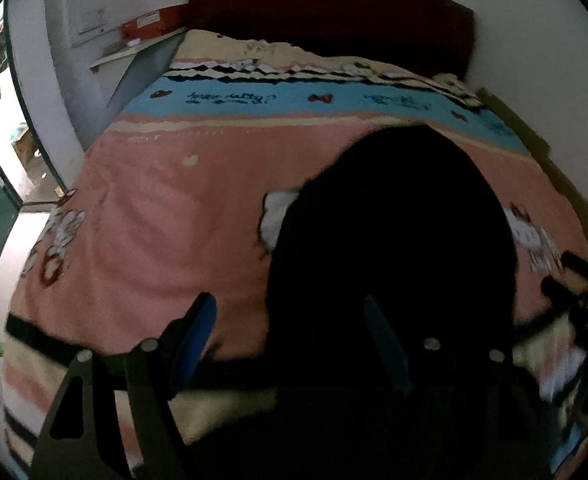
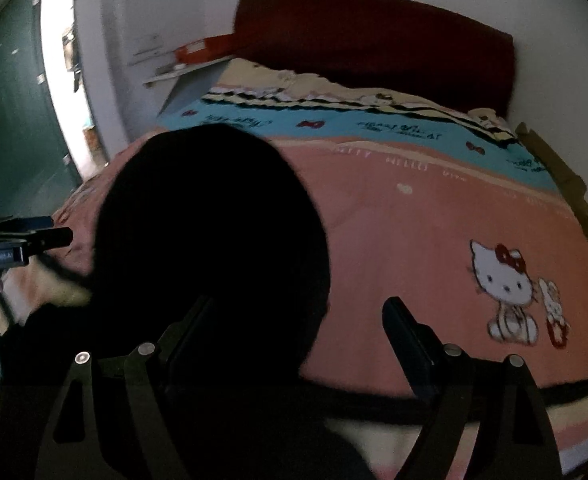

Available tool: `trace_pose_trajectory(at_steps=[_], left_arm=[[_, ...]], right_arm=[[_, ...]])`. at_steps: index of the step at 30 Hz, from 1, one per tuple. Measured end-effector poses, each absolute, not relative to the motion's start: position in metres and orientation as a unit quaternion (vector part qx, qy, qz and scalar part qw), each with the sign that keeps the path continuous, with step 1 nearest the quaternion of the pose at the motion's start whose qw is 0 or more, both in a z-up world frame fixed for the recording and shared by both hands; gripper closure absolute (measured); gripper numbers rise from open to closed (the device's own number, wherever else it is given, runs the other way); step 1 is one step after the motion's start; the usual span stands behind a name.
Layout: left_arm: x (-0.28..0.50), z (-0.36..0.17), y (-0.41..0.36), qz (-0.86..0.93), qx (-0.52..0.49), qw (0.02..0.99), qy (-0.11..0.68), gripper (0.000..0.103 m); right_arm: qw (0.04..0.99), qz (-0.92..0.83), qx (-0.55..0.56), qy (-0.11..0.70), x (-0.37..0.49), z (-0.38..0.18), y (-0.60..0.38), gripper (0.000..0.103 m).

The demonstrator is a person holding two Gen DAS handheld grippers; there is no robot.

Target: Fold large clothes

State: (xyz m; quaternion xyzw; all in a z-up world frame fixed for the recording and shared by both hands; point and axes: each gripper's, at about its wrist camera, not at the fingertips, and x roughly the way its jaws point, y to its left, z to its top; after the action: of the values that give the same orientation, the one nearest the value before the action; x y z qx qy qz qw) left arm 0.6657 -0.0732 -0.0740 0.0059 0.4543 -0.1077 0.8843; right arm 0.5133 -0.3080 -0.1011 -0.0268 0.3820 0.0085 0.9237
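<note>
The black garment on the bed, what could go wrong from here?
The black garment shows no seams or edges in this dim light, so either open gripper, left or right, might pinch the pink bedspread along with it. Both views are blurred, so aiming could suffer.

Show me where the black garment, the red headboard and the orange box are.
black garment (image 1: 394,220): left wrist view, its middle.
red headboard (image 2: 374,40): right wrist view, front face.
orange box (image 1: 152,22): left wrist view, its side.
</note>
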Motion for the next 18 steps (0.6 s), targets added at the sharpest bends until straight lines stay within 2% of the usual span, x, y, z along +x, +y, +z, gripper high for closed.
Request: trace_pose_trajectory(at_steps=[8, 9, 10, 12, 14, 16, 18], left_arm=[[0.726, -0.108, -0.111, -0.1, 0.022, 0.892, 0.441, 0.029], [0.727, -0.111, -0.113, -0.102, 0.021, 0.891, 0.441, 0.037], [0.729, -0.116, -0.115, -0.108, 0.019, 0.889, 0.444, 0.061], [0.73, -0.123, -0.116, -0.115, 0.011, 0.882, 0.457, 0.085], [0.723, -0.122, -0.116, -0.122, 0.013, 0.886, 0.447, 0.09], [0.71, -0.115, -0.113, -0.127, 0.01, 0.89, 0.439, 0.094], [0.693, -0.106, -0.109, -0.136, 0.001, 0.891, 0.433, 0.095]], right_arm=[[0.925, -0.028, -0.025, 0.378, 0.6, -0.141, -0.32, 0.018], [0.924, -0.028, -0.016, 0.38, 0.606, -0.147, -0.321, 0.018], [0.924, -0.027, -0.011, 0.382, 0.612, -0.152, -0.321, 0.019], [0.92, -0.017, -0.011, 0.392, 0.617, -0.158, -0.316, 0.037], [0.91, 0.009, -0.016, 0.414, 0.621, -0.164, -0.307, 0.081], [0.91, 0.02, -0.018, 0.413, 0.614, -0.161, -0.302, 0.089], [0.91, 0.039, -0.011, 0.413, 0.601, -0.153, -0.297, 0.092]])
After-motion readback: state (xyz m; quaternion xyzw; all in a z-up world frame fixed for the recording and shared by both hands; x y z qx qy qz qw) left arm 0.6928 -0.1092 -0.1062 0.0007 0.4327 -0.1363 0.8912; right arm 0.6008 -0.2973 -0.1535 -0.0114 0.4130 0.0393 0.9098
